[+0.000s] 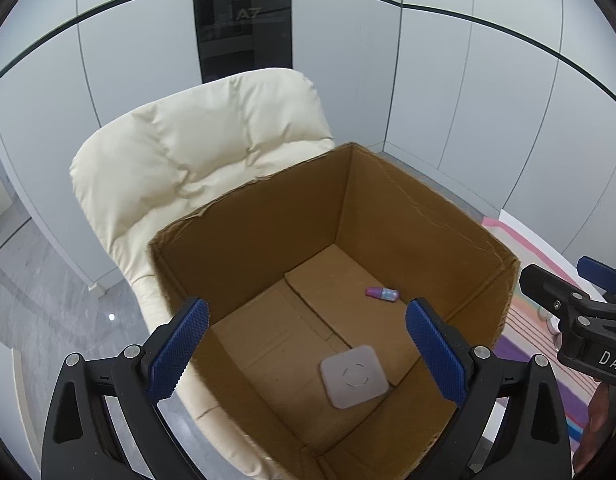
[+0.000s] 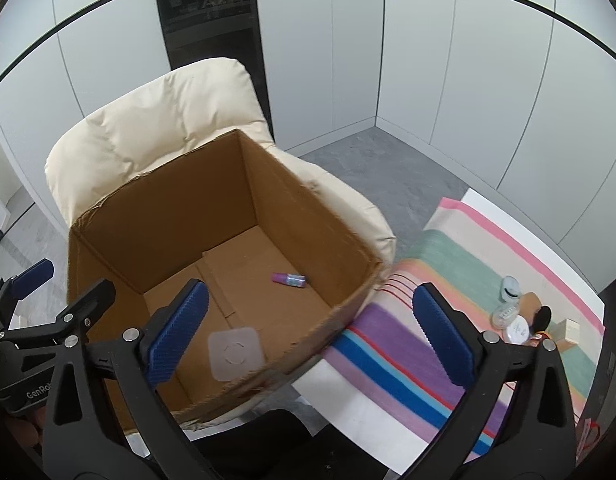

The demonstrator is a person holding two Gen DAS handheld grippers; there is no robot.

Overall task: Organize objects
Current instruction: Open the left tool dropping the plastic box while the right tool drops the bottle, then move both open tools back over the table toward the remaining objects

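Observation:
An open cardboard box (image 1: 268, 216) (image 2: 156, 208) stands on a cream chair. On its floor lie a small purple and blue bottle (image 1: 381, 293) (image 2: 288, 279) and a flat pale square pad (image 1: 353, 376) (image 2: 236, 353). My left gripper (image 1: 306, 350) hovers over the box, open, nothing between its blue pads. My right gripper (image 2: 309, 336) is open too and empty, over the box's near right rim and the striped cloth. In each wrist view the other gripper shows at the edge.
The cream padded chair (image 1: 196, 148) (image 2: 148, 120) holds the box. To the right a white table (image 2: 507, 216) bears a striped cloth (image 2: 427, 360) with several small items: clear round containers (image 2: 509, 288), a white disc (image 2: 517, 330), a dark brush (image 2: 541, 318), a small box (image 2: 569, 330). White panel walls stand behind.

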